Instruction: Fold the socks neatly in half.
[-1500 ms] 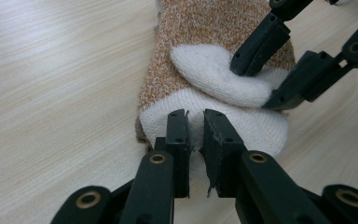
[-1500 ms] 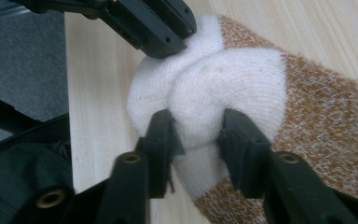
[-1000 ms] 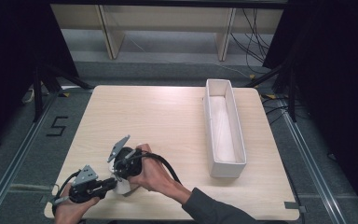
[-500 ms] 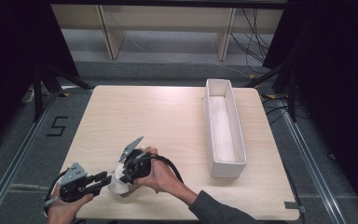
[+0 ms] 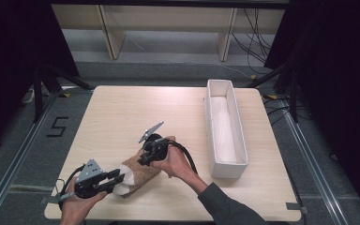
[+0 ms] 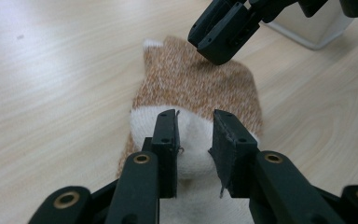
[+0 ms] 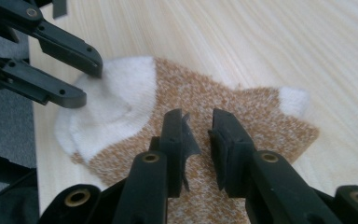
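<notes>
High view: a person's two hands work at the near left part of a pale wooden table (image 5: pixel 122 112).
Sock: a brown-speckled sock (image 5: pixel 138 174) with a white end lies flat near the table's near edge, left of centre.
Left gripper: the left gripper (image 5: pixel 117 178) sits at the sock's white end, at the near left; in the left gripper view (image 6: pixel 195 135) its jaws stand a little apart with the white cloth (image 6: pixel 193 154) between them, and I cannot tell whether the pads press on it. The jaws have just been opening.
Right gripper: the right gripper (image 5: pixel 143 158) is at the sock's far right edge; in the right gripper view (image 7: pixel 198 133) its jaws are narrowly parted over the brown knit with a gap showing. They have just been closing a little.
Tray: a long white tray (image 5: pixel 211 101) stands along the table's right side, well apart from the sock.
</notes>
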